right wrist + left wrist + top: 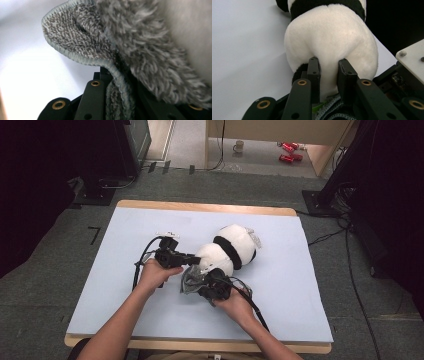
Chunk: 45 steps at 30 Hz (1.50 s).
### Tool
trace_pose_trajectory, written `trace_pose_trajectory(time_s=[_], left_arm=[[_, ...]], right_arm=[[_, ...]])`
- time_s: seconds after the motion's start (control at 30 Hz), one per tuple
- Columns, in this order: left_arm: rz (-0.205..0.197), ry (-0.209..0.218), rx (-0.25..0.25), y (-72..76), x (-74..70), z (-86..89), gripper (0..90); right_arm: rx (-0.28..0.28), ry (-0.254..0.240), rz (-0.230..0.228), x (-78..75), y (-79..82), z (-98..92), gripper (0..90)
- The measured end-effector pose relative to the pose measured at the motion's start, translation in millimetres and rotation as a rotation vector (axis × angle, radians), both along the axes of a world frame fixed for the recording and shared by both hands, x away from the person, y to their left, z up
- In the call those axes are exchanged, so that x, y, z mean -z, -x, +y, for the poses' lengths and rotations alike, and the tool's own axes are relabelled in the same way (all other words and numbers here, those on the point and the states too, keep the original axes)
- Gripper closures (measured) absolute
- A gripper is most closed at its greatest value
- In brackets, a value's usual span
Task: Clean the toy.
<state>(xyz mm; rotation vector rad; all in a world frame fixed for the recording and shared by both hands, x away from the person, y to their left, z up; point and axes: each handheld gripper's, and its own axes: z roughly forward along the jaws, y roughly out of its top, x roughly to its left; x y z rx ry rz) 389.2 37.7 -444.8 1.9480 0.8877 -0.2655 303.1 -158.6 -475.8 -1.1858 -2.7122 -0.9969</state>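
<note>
A black-and-white panda plush (pixel 231 246) lies on the pale blue table (pixel 300 290), near its middle. My left gripper (pixel 192 259) comes in from the left and is shut on a fold of the plush's white body (pixel 329 37), which bulges between the fingertips of the gripper (pixel 329 63). A grey fluffy cloth (pixel 189 281) with a stitched hem hangs against the plush's near side. My right gripper (pixel 204 283) is shut on that cloth (pixel 82 35); the hem runs down between the jaws of the gripper (pixel 120 80), and the cloth hides the right fingertip.
The table's wooden edge (pixel 200 346) runs along the near side. Black cables (pixel 255 307) trail from both grippers over the table. Dark stands (pixel 107 180) and floor cables (pixel 350 250) surround the table. A mug (pixel 239 146) and red items (pixel 290 151) lie on the floor far behind.
</note>
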Motion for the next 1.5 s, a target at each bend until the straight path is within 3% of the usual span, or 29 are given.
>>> trace_pose_trajectory(time_s=[0.1, 0.2, 0.3, 0.4, 0.5, 0.57, 0.8, 0.93, 1.1, 1.5], left_arm=[[-0.028, -0.016, -0.007, 1.2, -0.5, 0.2, 75.3], [-0.015, -0.008, -0.014, 0.1, 0.6, 1.7, 75.4], [-0.016, -0.008, -0.013, 0.2, 0.6, 1.7, 75.4], [-0.011, -0.005, -0.013, 0.6, 0.5, 1.5, 75.3], [-0.004, 0.001, -0.014, 1.0, 0.1, 1.0, 75.2], [0.0, 0.001, -0.015, 1.5, -0.3, 0.5, 75.3], [0.012, 0.003, -0.003, 3.2, -1.1, -2.0, 75.3], [0.009, -0.012, -0.003, 4.3, -0.9, -2.8, 75.5], [0.016, -0.013, -0.008, 4.0, 0.5, -2.3, 75.6], [0.026, -0.03, -0.004, 2.8, 2.5, -0.9, 75.5]], right_arm=[[-0.03, -0.04, 0.068, -8.2, -1.0, -0.2, 82.4], [-0.041, -0.082, 0.054, -24.5, 0.5, -1.4, 82.4], [-0.046, -0.14, 0.002, -52.8, 4.3, -4.1, 82.3], [-0.036, -0.166, -0.059, -75.9, 7.5, -8.1, 82.3], [-0.014, -0.162, -0.142, -91.6, 8.3, -13.1, 82.2], [0.006, -0.151, -0.173, -96.1, 7.1, -16.9, 82.2], [0.09, -0.1, -0.263, -95.4, 0.3, -28.9, 82.1], [0.107, -0.006, -0.3, -79.1, -2.3, -26.6, 82.1], [0.114, -0.069, -0.288, -65.8, -5.0, -32.5, 82.1], [0.082, -0.09, -0.315, -50.6, 1.6, -26.1, 82.1]])
